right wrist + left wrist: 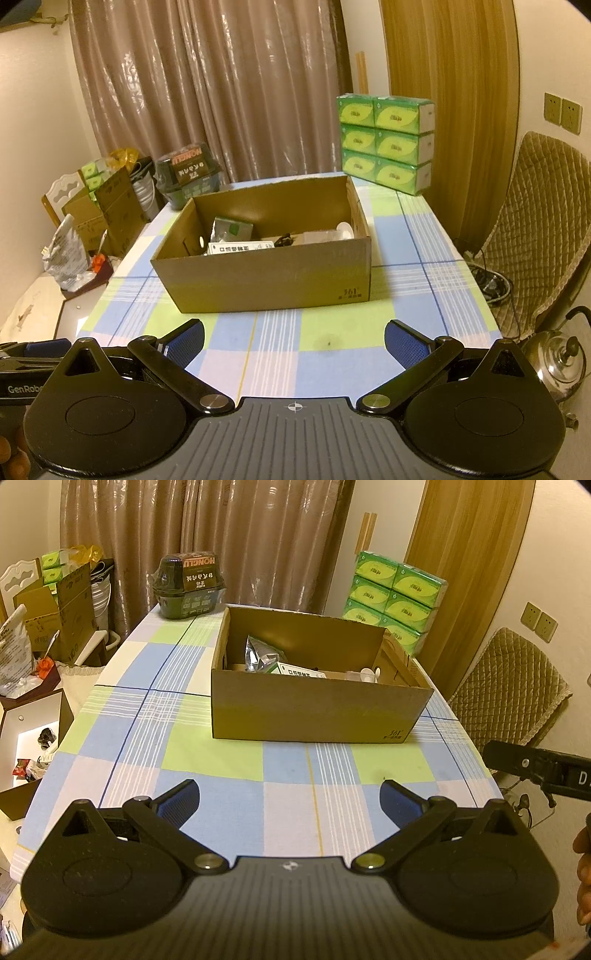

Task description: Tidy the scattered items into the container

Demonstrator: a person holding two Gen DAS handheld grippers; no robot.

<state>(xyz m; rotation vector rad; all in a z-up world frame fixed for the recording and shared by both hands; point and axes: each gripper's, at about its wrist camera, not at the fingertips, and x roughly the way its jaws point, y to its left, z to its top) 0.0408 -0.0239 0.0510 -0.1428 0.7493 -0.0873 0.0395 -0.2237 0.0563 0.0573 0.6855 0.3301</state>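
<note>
I hold my left tool (290, 801) low over the near edge of the desk (221, 753), its blue-padded fingers spread wide apart with nothing between them. My right tool (293, 341) hovers the same way over the near edge, fingers wide apart and gripping nothing. Part of my right tool shows at the right edge of the left wrist view, well apart from the left one.

The cardboard box (317, 709) sits on the checked cloth toward the far middle of the desk, open at the top. Inside it lie a silver foil pouch (260, 653) at the left, a white-and-green medicine carton (301, 671) against the near wall, and a small white spoon (369, 675) toward the right.

Beyond the box, a dark wrapped container (190, 585) stands at the far left corner, and a stack of green tissue packs (386, 142) stands at the far right.
</note>
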